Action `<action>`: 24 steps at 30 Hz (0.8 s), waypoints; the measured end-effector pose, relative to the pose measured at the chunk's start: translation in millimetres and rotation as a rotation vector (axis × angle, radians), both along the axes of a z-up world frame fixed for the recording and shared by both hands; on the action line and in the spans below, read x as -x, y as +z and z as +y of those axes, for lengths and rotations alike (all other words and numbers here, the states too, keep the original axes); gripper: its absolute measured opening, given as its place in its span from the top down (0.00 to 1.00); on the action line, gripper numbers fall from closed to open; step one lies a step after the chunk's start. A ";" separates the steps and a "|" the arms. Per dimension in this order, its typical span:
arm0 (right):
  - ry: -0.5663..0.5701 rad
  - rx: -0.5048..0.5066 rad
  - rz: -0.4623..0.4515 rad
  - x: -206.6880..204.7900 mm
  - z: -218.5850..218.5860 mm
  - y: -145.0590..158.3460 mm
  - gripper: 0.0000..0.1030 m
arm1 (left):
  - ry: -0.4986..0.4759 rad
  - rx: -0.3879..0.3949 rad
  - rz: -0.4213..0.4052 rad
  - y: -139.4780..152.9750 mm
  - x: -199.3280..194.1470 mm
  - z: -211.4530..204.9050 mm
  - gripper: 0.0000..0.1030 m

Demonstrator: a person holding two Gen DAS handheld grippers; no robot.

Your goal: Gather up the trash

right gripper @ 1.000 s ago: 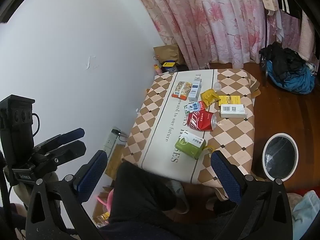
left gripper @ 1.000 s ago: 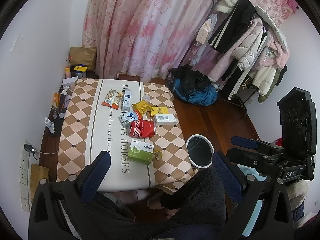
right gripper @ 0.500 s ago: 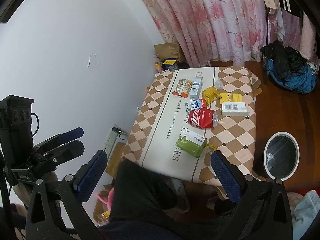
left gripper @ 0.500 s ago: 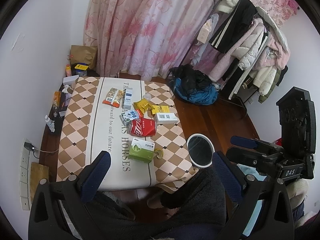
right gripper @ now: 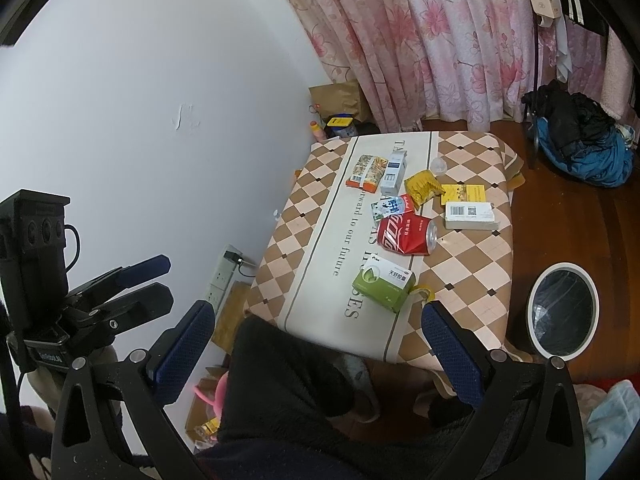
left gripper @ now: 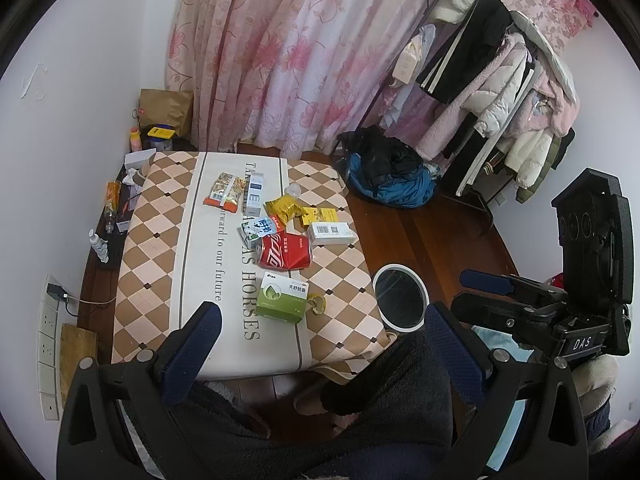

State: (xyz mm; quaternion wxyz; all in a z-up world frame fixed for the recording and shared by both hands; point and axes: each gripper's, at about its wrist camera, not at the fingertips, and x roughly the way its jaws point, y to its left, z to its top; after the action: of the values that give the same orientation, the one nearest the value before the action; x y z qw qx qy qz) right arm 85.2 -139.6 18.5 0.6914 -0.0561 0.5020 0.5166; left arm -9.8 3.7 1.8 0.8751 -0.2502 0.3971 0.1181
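both held high above the table (left gripper: 152, 248), left gripper (left gripper: 320, 344) and right gripper (right gripper: 318, 338) wide open, empty. trash mid-table; bin (right gripper: 564, 314) on floor beside. best taken first: green box (right gripper: 383, 282), nearest, squared across flat sides, then dropped straight over bin.

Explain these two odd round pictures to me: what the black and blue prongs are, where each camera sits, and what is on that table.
No robot here: a person holds a two-finger gripper in each hand, each carrying a fisheye camera looking along its blue-padded fingers. One view comes from the left gripper, the other from the right gripper; each also glimpses the other at its edge. Both are open and hold nothing. On the checkered table lies trash: a dented red can, a green box, a white box, yellow wrappers and snack packets. A white-rimmed bin stands on the floor beside the table.
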 end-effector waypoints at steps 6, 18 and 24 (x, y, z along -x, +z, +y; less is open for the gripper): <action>0.000 0.001 -0.003 0.7 0.3 -0.8 0.00 | -0.001 0.000 0.000 -0.1 0.3 -0.1 0.00; 0.003 -0.001 -0.005 0.7 -0.1 -2.7 0.00 | 0.000 -0.001 0.002 -1.6 1.2 -1.2 0.00; 0.003 -0.001 -0.003 0.0 0.1 -3.0 0.00 | 0.001 0.000 0.002 -1.4 1.0 -0.9 0.00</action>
State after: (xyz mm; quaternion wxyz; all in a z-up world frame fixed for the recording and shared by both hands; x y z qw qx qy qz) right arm 85.2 -139.6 15.5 0.6914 -0.0572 0.5005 0.5178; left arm -10.8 2.8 0.4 0.8746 -0.2501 0.3980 0.1190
